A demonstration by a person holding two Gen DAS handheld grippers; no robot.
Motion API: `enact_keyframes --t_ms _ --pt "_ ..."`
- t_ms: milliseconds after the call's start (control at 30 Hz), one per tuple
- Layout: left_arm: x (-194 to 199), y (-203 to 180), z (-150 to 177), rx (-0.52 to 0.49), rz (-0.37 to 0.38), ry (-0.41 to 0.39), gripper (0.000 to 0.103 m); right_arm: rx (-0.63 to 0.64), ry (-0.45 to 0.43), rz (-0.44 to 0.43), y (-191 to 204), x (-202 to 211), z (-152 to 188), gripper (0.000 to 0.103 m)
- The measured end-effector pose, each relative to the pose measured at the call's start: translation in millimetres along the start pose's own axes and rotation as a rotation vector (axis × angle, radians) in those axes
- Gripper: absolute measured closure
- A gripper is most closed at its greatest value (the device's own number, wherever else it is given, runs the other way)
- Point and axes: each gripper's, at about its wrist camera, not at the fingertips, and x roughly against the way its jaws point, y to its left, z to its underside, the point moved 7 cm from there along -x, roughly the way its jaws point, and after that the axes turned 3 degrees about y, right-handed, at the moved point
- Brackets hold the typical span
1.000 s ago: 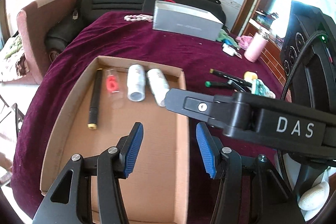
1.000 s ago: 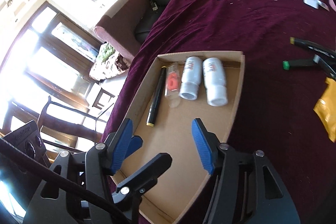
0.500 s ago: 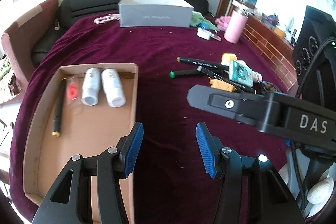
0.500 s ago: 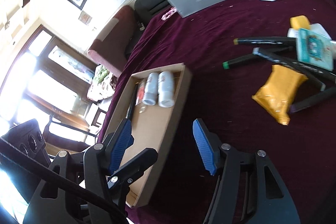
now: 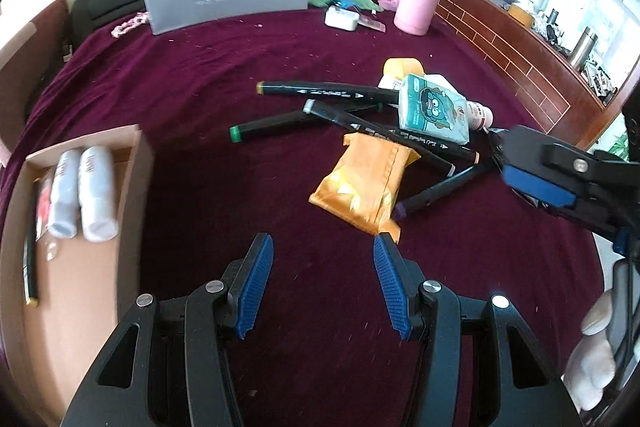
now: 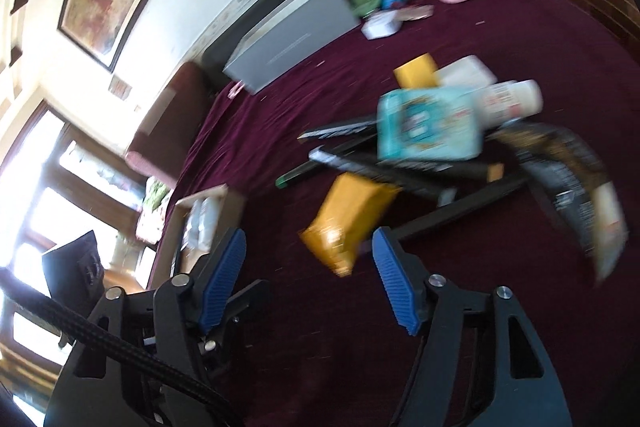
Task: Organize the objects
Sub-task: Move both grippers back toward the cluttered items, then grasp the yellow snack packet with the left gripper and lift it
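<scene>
- Two grippers, both empty: the left gripper (image 5: 323, 279) hovers with jaws wide over bare maroon cloth (image 5: 200, 75), and the right gripper (image 6: 308, 279) hangs wide too, just short of the orange packet (image 6: 348, 219).
- Step in hand, as I judge it — reaching for the next item from the pile near the cloth's right edge, where markers (image 5: 320, 91) cross under a teal pack (image 5: 432, 109).
- The cardboard box (image 5: 136, 163) at the left edge already holds two white bottles (image 5: 96, 187).
- Next move calls for straddling the packet's narrow width — then closing.
- Writing: marker print and teal label are unreadable.
</scene>
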Motion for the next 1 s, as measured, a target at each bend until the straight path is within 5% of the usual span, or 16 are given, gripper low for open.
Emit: enact_keyframes --t_ms 367,1000 --pt "-35 -22 -23 -0.071 -0.001 0.006 0.057 -0.085 -0.021 -0.001 -49 10 -19 0.036" --pt "-69 -47 -40 -0.228 -0.115 -0.024 0.055 -0.084 0.003 -0.016 -48 -1 -17 0.036"
